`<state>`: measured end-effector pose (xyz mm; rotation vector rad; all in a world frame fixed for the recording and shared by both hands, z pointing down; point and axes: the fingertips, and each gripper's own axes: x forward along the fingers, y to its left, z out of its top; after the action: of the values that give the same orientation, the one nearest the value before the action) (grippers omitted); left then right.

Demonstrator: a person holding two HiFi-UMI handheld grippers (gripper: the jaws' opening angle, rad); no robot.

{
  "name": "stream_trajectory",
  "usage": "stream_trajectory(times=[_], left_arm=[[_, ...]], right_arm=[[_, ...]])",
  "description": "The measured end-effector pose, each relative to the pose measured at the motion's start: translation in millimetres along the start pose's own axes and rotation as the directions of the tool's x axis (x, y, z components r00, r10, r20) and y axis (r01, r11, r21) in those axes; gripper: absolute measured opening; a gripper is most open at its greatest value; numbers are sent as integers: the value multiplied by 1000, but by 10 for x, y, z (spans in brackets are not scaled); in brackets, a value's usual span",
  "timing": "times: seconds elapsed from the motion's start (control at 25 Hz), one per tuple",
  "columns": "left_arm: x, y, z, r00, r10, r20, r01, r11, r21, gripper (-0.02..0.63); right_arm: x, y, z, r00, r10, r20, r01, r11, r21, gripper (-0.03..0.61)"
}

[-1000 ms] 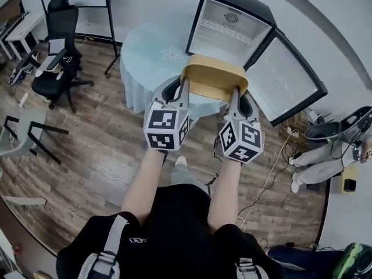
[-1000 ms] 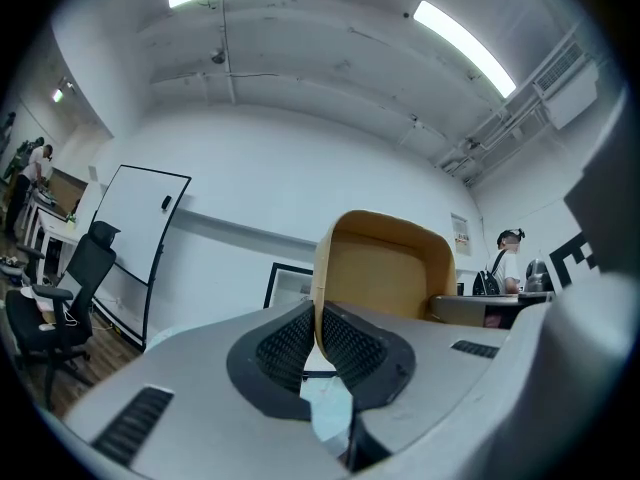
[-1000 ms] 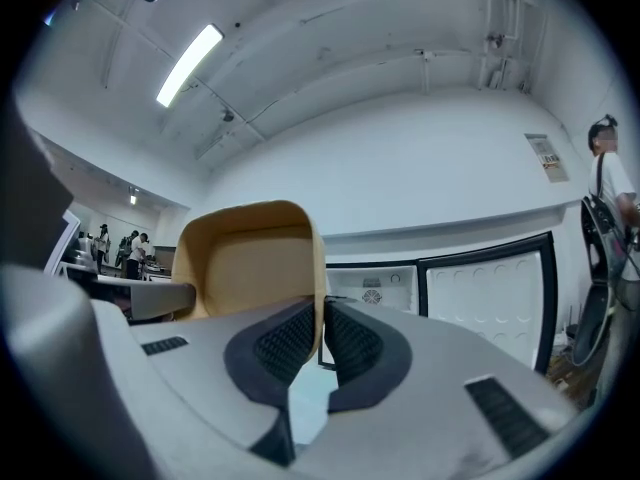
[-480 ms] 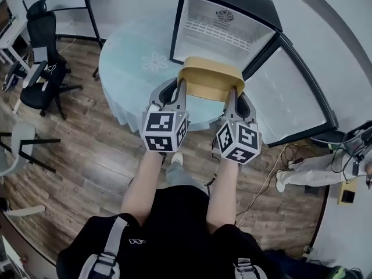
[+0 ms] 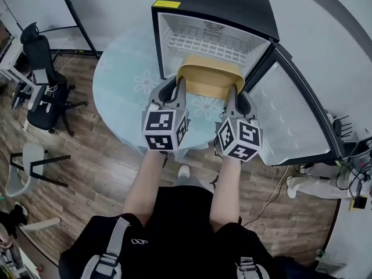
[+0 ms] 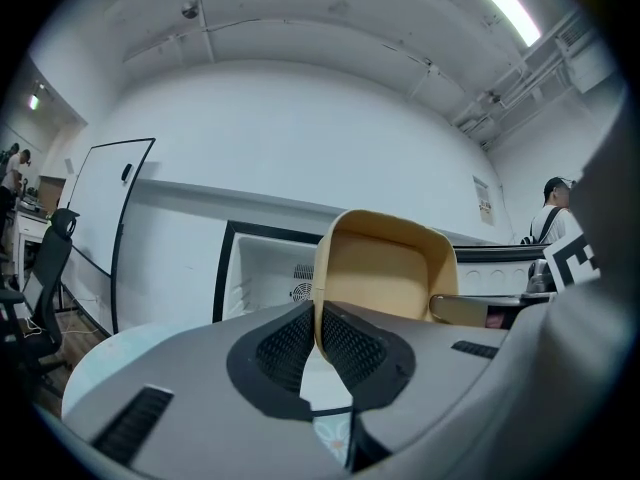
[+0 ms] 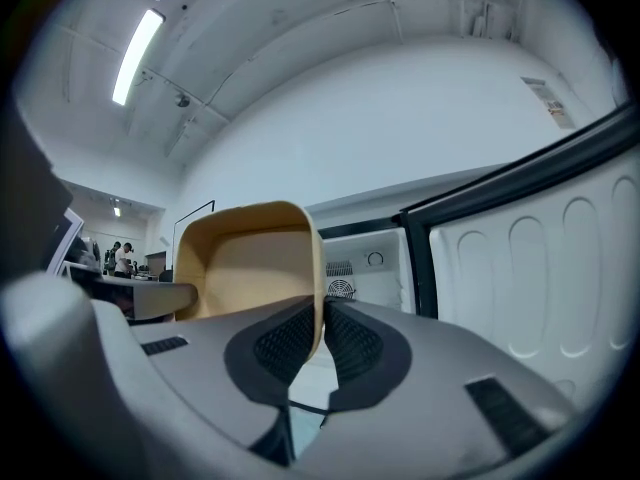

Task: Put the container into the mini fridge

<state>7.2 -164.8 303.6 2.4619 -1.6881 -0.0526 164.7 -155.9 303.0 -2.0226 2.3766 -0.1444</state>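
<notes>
Out of sight
The container hid the mini fridge's lower interior; distant people were too small to tell.

Round worktop, pale blue cloth with flower print, stands on wood plank floor. Black office chair near the floor's far-left edge, well apart from the worktop. Whiteboard on black stand at the far-left corner. Grey chair at the left edge. Cables trail over the floor at right, near a person's legs in pale trousers and white shoes. Ceiling tube light lit. Two people far off, too small to detail.
</notes>
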Motion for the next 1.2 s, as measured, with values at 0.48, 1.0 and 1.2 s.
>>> stream_trajectory(times=[0.48, 1.0, 1.2], left_arm=[[427, 335, -167, 998, 3, -58, -5, 1000, -23, 20], [845, 451, -376, 992, -47, -120, 40, 998, -55, 23], [944, 459, -564, 986, -51, -159, 40, 997, -70, 23]], right_arm=[[494, 45, -213, 998, -11, -63, 12, 1000, 8, 25], [835, -92, -416, 991, -66, -120, 69, 997, 21, 25], [894, -165, -595, 984, -71, -164, 77, 997, 29, 25]])
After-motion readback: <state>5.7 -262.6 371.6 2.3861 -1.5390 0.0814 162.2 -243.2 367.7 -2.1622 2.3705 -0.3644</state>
